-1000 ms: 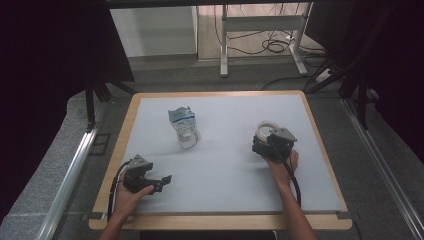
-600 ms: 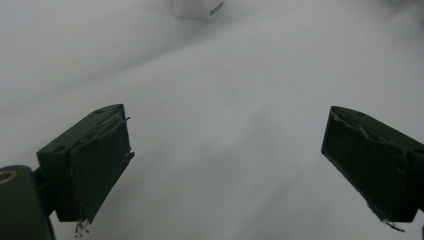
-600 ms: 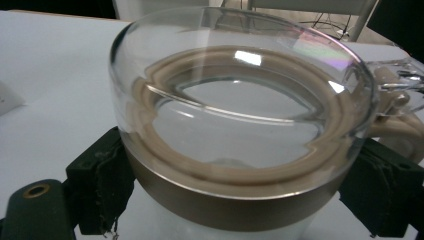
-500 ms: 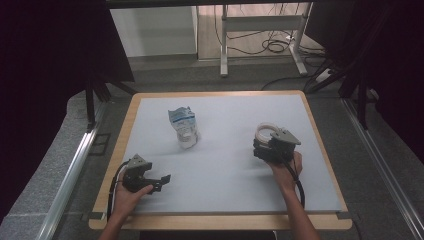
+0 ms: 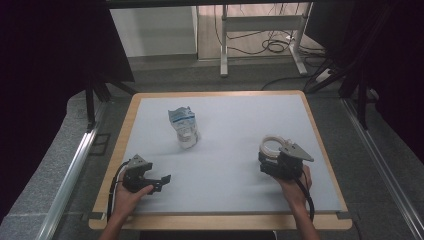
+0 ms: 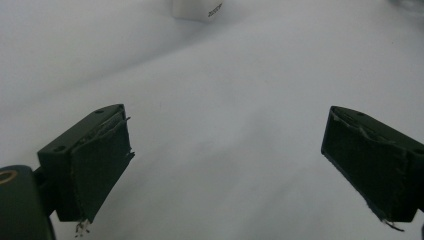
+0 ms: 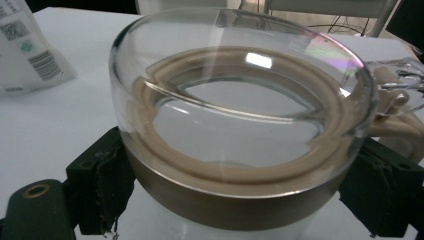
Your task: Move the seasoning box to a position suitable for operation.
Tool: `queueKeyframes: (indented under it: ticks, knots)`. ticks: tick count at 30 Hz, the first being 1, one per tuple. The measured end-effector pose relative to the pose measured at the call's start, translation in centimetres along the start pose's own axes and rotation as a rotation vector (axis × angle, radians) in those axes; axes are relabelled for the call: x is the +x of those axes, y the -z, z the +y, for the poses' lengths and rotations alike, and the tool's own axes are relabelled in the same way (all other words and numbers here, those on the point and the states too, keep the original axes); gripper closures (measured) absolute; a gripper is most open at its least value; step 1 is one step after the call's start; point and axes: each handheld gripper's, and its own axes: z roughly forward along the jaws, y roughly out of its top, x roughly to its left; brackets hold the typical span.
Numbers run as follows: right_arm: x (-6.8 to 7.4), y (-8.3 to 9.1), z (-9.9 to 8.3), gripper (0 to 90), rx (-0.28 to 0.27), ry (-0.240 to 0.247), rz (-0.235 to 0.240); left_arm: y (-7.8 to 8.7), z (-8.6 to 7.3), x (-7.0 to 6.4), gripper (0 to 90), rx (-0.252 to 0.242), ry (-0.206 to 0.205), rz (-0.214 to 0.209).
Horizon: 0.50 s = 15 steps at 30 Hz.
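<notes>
A round glass jar [image 7: 240, 125] with a beige seal ring and a brass-coloured band sits between the jaws of my right gripper [image 7: 240, 190], which is shut on it. In the high view this jar [image 5: 271, 146] is at the right of the white mat [image 5: 240, 115], with the right gripper [image 5: 274, 162] just behind it on the near side. A white and blue pouch [image 5: 184, 129] stands left of the mat's middle; its edge also shows in the right gripper view [image 7: 30, 47]. My left gripper [image 5: 159, 181] rests at the front left, open, with bare mat between its pads [image 6: 100, 160].
The mat lies on a wooden-edged table [image 5: 220, 221]. The foot of the pouch [image 6: 197, 9] is far ahead of the left jaws. Beyond the table's far edge are a metal desk frame [image 5: 260, 35] and cables [image 5: 275, 47] on the floor.
My right gripper has drawn the glass jar a little toward the near edge of the table. The left gripper and the pouch have stayed in place.
</notes>
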Motion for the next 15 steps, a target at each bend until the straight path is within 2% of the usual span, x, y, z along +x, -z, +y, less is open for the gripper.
queueKeyframes:
  ticks: [4, 9, 15]
  knots:
    - [0.1, 0.5, -0.9, 12.4, 0.015, -0.002, 0.014, 0.0, 0.0, 0.0, 5.6, 0.000, 0.002, 0.000]
    - [0.4, 0.8, -1.8, 12.4, 0.037, 0.032, 0.025, 0.1, 0.0, 0.0, 5.7, -0.005, 0.005, 0.001]
    - [0.2, 0.6, -2.0, 12.4, 0.021, 0.034, 0.030, 0.1, -0.1, 0.0, 5.7, -0.005, 0.008, 0.007]
